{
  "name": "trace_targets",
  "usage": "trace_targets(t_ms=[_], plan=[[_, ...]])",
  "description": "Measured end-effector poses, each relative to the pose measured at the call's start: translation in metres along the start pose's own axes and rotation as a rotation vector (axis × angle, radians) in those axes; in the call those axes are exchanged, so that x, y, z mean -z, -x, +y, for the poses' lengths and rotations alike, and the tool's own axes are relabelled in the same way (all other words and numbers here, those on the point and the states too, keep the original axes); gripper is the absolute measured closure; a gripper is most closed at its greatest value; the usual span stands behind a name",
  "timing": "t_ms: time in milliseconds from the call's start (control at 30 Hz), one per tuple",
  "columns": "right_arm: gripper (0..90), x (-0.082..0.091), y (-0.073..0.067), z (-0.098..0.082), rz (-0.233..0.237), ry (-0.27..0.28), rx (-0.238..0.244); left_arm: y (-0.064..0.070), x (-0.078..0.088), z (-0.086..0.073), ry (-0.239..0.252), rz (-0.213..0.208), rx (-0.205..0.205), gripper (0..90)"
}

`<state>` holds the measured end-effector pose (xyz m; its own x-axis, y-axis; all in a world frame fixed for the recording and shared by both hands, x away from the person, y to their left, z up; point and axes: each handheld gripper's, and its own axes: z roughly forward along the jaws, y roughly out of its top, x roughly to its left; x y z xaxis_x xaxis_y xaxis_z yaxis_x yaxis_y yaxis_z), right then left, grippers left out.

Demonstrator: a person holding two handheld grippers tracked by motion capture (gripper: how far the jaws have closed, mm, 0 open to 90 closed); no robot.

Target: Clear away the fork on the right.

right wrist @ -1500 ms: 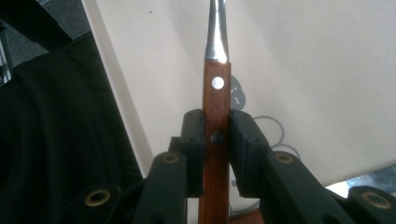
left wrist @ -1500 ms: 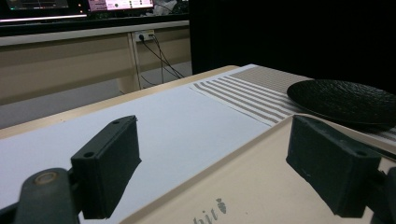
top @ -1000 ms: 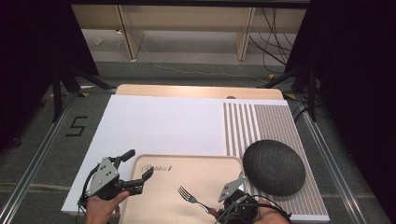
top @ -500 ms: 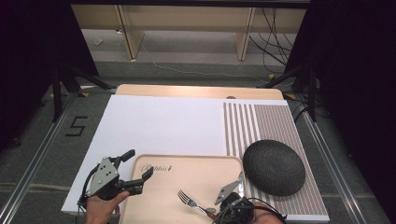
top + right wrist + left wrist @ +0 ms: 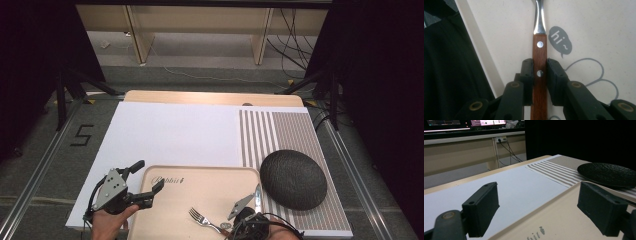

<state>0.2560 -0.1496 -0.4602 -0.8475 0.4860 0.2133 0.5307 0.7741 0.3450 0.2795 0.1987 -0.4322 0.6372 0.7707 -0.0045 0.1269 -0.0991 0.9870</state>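
Item: wooden-handled steel fork [image 5: 539, 62], pinched in our right gripper [image 5: 539, 75] above beige tray [image 5: 200, 200]; placement pending. Left gripper [image 5: 142, 180] gapes wide, empty.

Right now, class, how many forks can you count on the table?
1. The fork lies on the beige tray, its wooden handle clamped in the right gripper. None looks hidden.

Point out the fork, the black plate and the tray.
fork [image 5: 539, 82], right gripper view, on the wooden handle between the pads.
black plate [image 5: 293, 179], high view, on its textured middle.
tray [image 5: 200, 182], high view, on its bare floor below the lettering.
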Motion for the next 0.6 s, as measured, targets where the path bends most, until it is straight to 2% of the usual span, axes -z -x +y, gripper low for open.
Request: trace_targets(t_ms=[133,267,367,500,567,600], plan=[[75.3,0.0,-0.001,0.001,-0.005,-0.004,-0.001,-0.001,0.0,0.0,0.001,0.001,0.001,16.2],[57.7,0.002,0.003,0.002,0.017,0.009,-0.039,0.0,0.0,0.0,0.002,0.0,0.002,16.3],[43.0,0.006,0.003,0.004,0.033,0.051,-0.033,0.0,0.0,0.0,0.0,-0.001,0.001,16.3],[31.6,0.013,0.002,0.006,0.059,0.105,-0.039,0.0,-0.001,0.0,-0.001,-0.001,0.005,16.3],[28.7,0.014,0.0,0.008,0.091,0.13,-0.043,0.0,-0.001,-0.001,0.002,-0.005,0.006,16.2],[26.6,0.013,-0.001,0.008,0.092,0.132,-0.042,0.0,-0.001,-0.001,0.005,-0.007,0.004,16.2]])
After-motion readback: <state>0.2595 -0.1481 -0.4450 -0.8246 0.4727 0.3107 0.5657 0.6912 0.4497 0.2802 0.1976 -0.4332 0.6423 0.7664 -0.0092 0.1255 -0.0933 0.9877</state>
